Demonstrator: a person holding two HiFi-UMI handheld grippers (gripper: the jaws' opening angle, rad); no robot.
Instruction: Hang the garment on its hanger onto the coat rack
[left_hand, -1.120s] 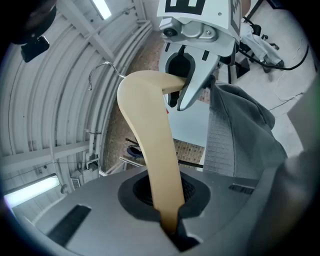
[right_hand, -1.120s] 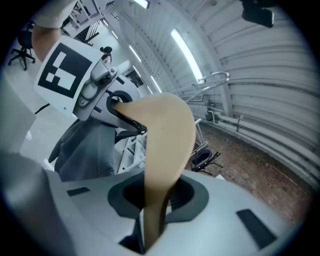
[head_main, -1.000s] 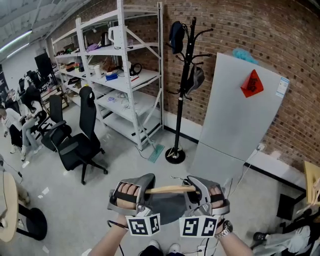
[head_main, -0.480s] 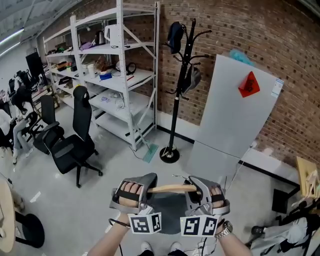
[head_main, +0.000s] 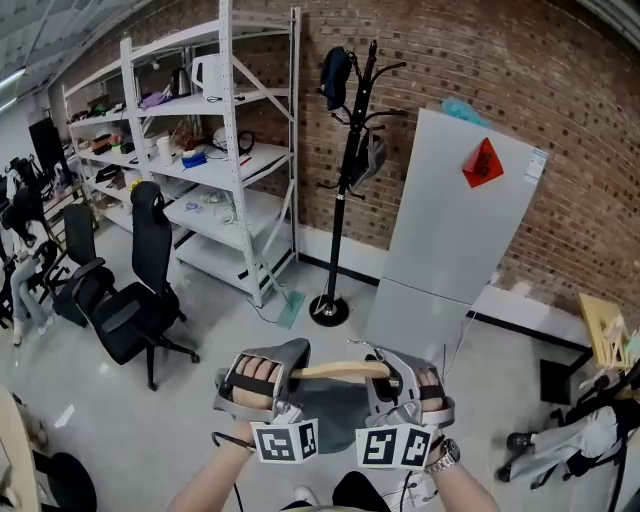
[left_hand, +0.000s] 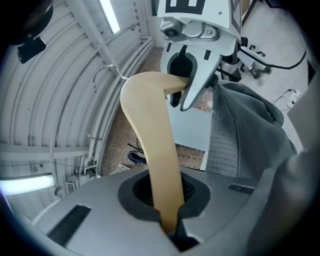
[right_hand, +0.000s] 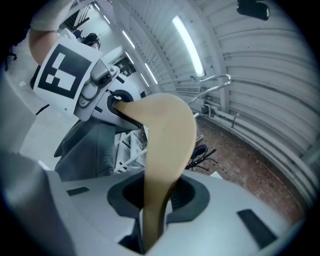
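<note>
Head view: the wooden hanger is held level, low in the middle of the frame, with the grey garment draped below it. One end of the hanger is pinched by the left gripper and the other end by the right gripper; the two grippers face each other. In the left gripper view the jaws are seen pressed onto the tan hanger arm, which runs up and away to the right gripper. The metal hook is seen at the bend, and the garment hangs at the right. In the right gripper view the jaws are likewise clamped on the hanger arm, with the wood filling the narrow gap between them. The hanger is well apart from the coat rack, which stands upright ahead by the brick wall. One dark item is hung at its top and another lower down. A white shelf unit is seen left of the rack, a grey fridge right of it. A black office chair is seen on the floor at left.
</note>
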